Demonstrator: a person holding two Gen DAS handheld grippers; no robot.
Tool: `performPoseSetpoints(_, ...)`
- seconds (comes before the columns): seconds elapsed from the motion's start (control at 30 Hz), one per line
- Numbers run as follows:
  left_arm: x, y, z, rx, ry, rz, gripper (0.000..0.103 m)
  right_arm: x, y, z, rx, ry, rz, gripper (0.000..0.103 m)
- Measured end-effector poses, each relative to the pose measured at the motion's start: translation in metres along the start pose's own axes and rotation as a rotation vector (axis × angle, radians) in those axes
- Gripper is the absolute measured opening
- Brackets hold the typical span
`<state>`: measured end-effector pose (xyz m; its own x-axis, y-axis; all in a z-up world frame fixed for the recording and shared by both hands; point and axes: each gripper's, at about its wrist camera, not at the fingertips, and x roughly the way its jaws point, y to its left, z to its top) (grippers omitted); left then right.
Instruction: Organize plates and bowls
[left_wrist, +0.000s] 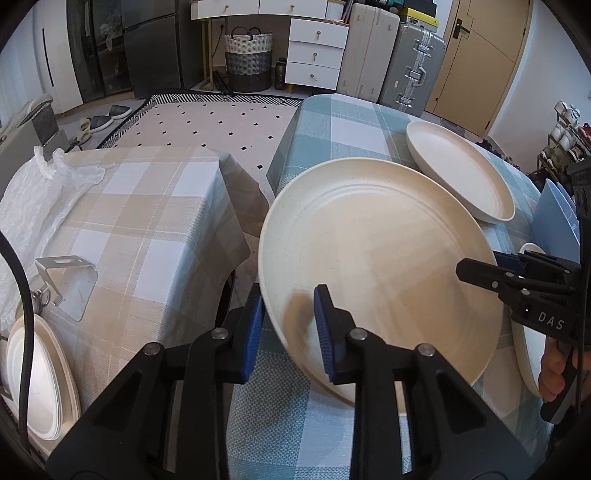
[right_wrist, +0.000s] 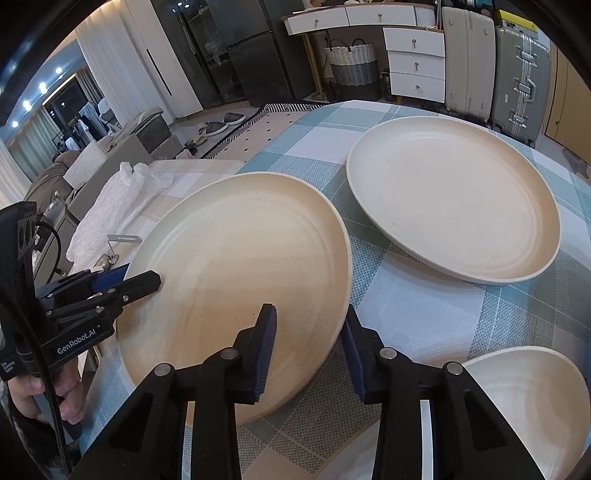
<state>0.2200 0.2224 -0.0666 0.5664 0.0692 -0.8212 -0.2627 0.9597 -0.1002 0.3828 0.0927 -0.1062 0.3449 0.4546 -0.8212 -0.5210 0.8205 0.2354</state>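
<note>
my left claw (left_wrist: 290, 325) clamps the near-left rim of the large cream plate (left_wrist: 380, 266); my right claw (right_wrist: 310, 350) clamps its opposite rim. plate sits tilted over the blue-checked counter (right_wrist: 424, 314), second plate (right_wrist: 450, 199) beyond.

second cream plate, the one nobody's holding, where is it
In the right wrist view the free plate lies flat on the blue checked tablecloth, upper right, just beyond the held plate; they appear apart.
</note>
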Motion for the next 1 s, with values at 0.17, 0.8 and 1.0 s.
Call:
performPoseSetpoints(0.17,-0.002,-0.001,-0.001,0.012,-0.005,0.009,0.020,-0.001,0.002,-0.001,-0.010,0.000,-0.015,0.034)
performPoseSetpoints(0.8,-0.032,-0.006,-0.004,0.018,-0.064,0.019,0.020,-0.026,0.009,-0.011,-0.046,-0.064,-0.017,0.034)
performPoseSetpoints(1.0,-0.049,-0.014,-0.005,0.029,-0.095,0.017,0.020,-0.044,0.010,-0.020,-0.055,-0.096,-0.021,0.034)
